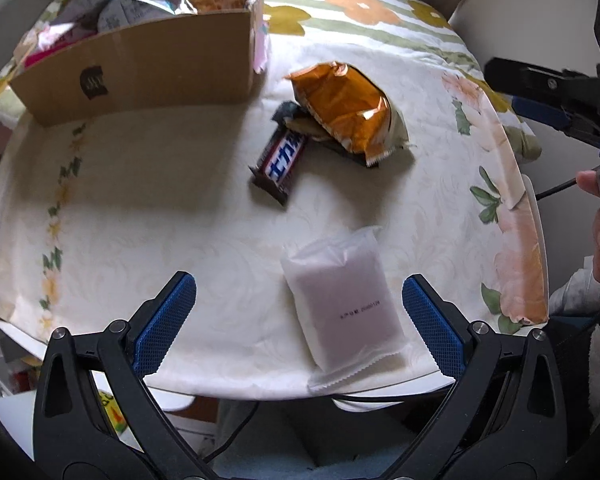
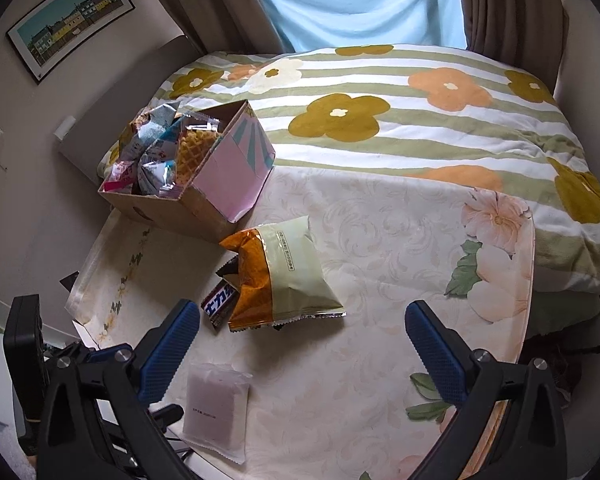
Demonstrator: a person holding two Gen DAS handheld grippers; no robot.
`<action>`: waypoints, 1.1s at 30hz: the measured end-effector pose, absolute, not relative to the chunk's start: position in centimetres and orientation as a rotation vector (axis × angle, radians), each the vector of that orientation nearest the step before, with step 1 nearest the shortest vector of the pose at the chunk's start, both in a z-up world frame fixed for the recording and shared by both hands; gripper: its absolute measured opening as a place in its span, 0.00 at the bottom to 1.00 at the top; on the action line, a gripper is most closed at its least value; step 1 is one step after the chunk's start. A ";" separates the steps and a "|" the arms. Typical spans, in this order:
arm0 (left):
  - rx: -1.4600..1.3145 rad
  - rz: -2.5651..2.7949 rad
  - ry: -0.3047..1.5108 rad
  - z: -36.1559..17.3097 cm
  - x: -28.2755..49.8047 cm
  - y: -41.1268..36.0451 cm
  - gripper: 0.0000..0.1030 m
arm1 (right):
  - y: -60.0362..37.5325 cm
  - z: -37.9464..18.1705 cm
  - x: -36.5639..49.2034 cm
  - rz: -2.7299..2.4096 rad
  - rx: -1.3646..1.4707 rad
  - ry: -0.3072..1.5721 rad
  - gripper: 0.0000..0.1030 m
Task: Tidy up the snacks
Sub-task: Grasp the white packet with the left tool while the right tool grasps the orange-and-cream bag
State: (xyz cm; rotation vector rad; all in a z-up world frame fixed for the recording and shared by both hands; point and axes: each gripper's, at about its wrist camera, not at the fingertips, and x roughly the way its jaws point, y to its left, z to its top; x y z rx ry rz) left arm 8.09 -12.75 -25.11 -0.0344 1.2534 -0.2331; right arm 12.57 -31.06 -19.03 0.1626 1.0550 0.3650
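While a bed covered by a striped quilt with large orange and mustard flowers [image 2: 380, 120] fills the far side of the room, a desk under a cream tablecloth with a floral border [image 2: 380, 280] sits in front of it and carries the snacks.

An open brown cardboard box with one pink side [image 1: 140, 68] stands at the desk's far left corner, packed with crinkled snack packets and a clear bag of waffle-patterned biscuits.

Near the middle of the desk lies a puffy orange and pale green snack bag [image 1: 348, 112]. Its lower end rests on top of a dark brown chocolate bar with a blue and white label [image 1: 280, 160], which pokes out to the left.

Closer to the near edge, well apart from those two, a flat frosted white packet with a pinkish block inside [image 1: 340, 304] lies flat.

The left gripper [image 1: 300, 316] hangs over this white packet, its blue-padded fingers [image 1: 164, 320] wide apart and gripping nothing.

The right gripper [image 2: 304, 352] points down at the desk just below the orange bag, its fingers [image 2: 172, 344] also spread wide and empty.
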 end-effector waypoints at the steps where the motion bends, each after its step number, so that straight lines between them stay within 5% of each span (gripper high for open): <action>1: -0.039 -0.232 1.267 -25.8 7.8 -13.2 1.00 | -31.0 -19.6 12.6 0.379 0.164 1.062 1.00; 10: -0.087 -0.164 1.301 -29.5 7.0 -15.1 0.97 | -29.5 -23.0 13.3 0.469 0.141 1.103 0.99; 24: -0.083 -0.124 1.278 -30.6 7.1 -16.5 0.65 | -27.6 -26.2 16.3 0.541 0.080 1.162 1.00; 33: -0.105 -0.112 1.278 -30.6 7.4 -16.3 0.62 | -25.1 -27.5 18.5 0.613 0.033 1.177 0.99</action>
